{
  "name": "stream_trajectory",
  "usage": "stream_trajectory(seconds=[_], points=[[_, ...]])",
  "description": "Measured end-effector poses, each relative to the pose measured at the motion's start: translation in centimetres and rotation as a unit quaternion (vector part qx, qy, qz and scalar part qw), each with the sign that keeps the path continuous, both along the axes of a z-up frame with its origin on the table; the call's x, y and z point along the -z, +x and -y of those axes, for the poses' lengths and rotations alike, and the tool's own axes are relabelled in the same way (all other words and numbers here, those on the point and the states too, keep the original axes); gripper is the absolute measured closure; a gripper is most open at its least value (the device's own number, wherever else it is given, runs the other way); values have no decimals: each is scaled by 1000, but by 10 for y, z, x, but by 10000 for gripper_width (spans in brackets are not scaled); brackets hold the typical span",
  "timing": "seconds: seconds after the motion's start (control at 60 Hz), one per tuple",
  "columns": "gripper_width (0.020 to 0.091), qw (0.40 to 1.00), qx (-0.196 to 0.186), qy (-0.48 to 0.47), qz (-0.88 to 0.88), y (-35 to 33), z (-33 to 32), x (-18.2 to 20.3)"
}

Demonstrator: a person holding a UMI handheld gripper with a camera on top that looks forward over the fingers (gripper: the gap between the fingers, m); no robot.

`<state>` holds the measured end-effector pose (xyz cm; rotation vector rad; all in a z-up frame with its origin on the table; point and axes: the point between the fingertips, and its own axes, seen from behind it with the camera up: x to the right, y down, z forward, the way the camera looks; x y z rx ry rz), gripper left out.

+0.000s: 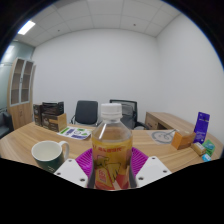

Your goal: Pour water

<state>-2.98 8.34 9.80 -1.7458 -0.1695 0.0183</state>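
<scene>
I hold the bottle [111,150] clamped upright in my gripper [112,172]; the mug [48,154] beside the bottle awaits pouring.

bottle [111,150] base hidden, label unreadable

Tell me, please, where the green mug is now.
In the gripper view, the green mug stands on the wooden table, to the left of the bottle held between the gripper fingers.
</scene>
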Motion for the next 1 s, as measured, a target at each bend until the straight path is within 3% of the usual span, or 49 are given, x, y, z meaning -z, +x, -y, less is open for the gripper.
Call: stream_trajectory(seconds=[0.117,0.283,0.383,0.483,0.533,1.0], points=[[612,999,4,-17,-27,9,5,22],[582,999,9,-6,-50,14,5,24],[488,999,7,-18,-48,17,8,25],[320,997,0,-45,-61,15,20,27],[278,997,-6,-38,-74,13,29,19],[277,997,-43,-30,-61,15,213,-14]])
